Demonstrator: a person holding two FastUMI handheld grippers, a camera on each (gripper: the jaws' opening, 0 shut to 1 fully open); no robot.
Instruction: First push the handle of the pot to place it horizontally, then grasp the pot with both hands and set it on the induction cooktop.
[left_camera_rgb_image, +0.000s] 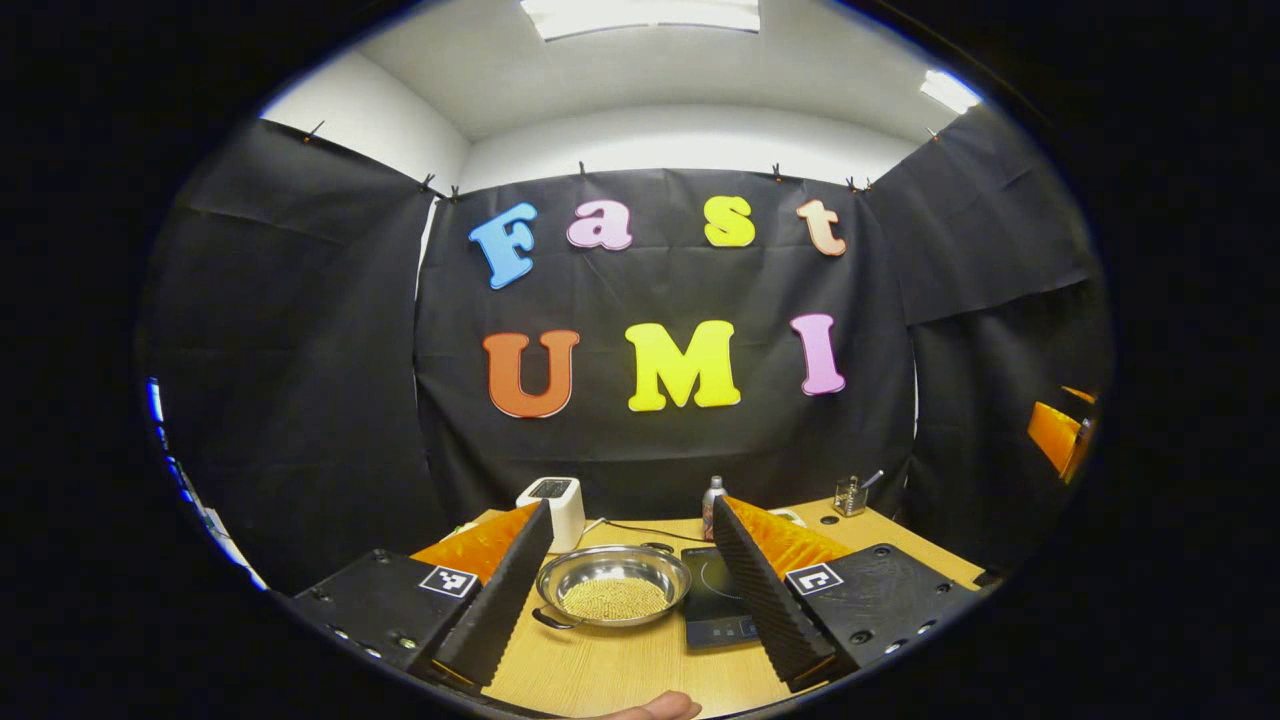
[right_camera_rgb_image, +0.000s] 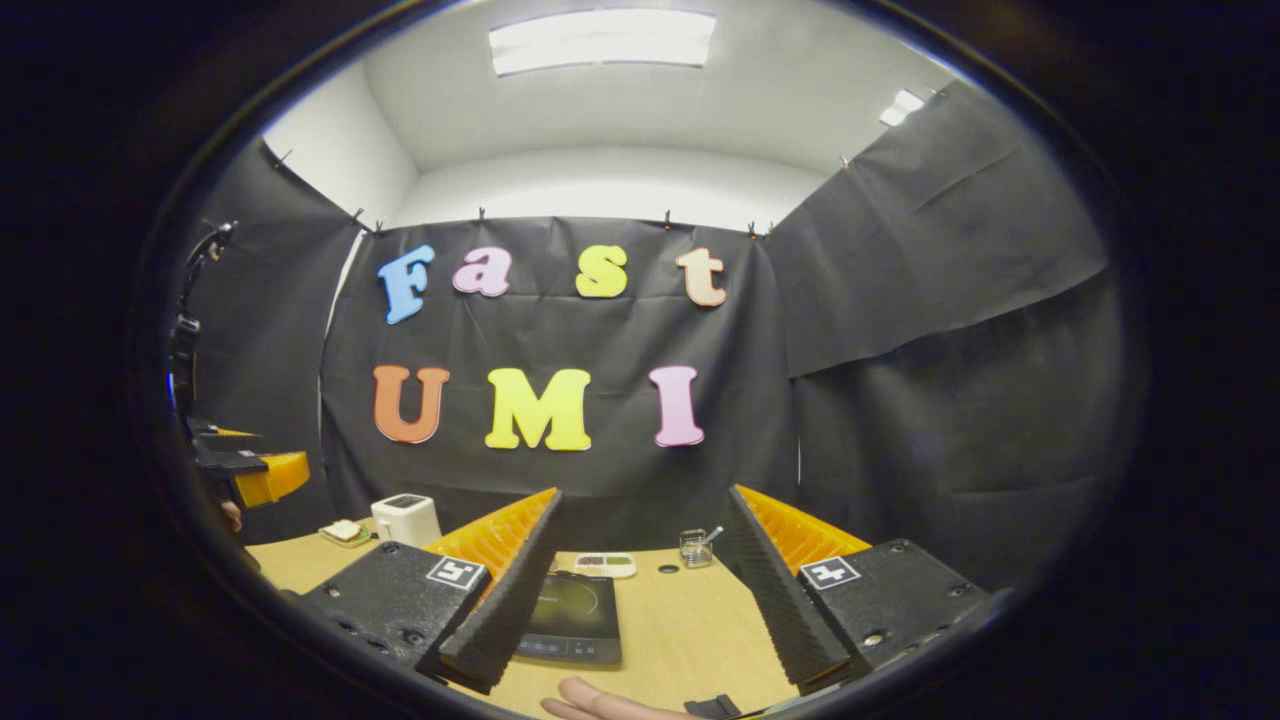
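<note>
Hovering left gripper (left_camera_rgb_image: 640, 590) agape | right gripper (right_camera_rgb_image: 640, 600) agape | toaster (left_camera_rgb_image: 556, 508) behind pot (left_camera_rgb_image: 612, 585) | cooktop (right_camera_rgb_image: 573, 617) alongside

A recording booth staged as a small kitchen corner

Black cloth (left_camera_rgb_image: 300, 350) clipped along its top edge hangs as walls on three sides, below white room walls and ceiling light panels (right_camera_rgb_image: 600, 42). A light wooden table (left_camera_rgb_image: 620, 670) carries kitchen props: an induction cooktop (right_camera_rgb_image: 570, 610), a steel pot (left_camera_rgb_image: 612, 585) holding small grains, a white toaster (right_camera_rgb_image: 405, 518), a metal bottle (left_camera_rgb_image: 712, 500) and a small glass jar (right_camera_rgb_image: 695, 547).
</note>
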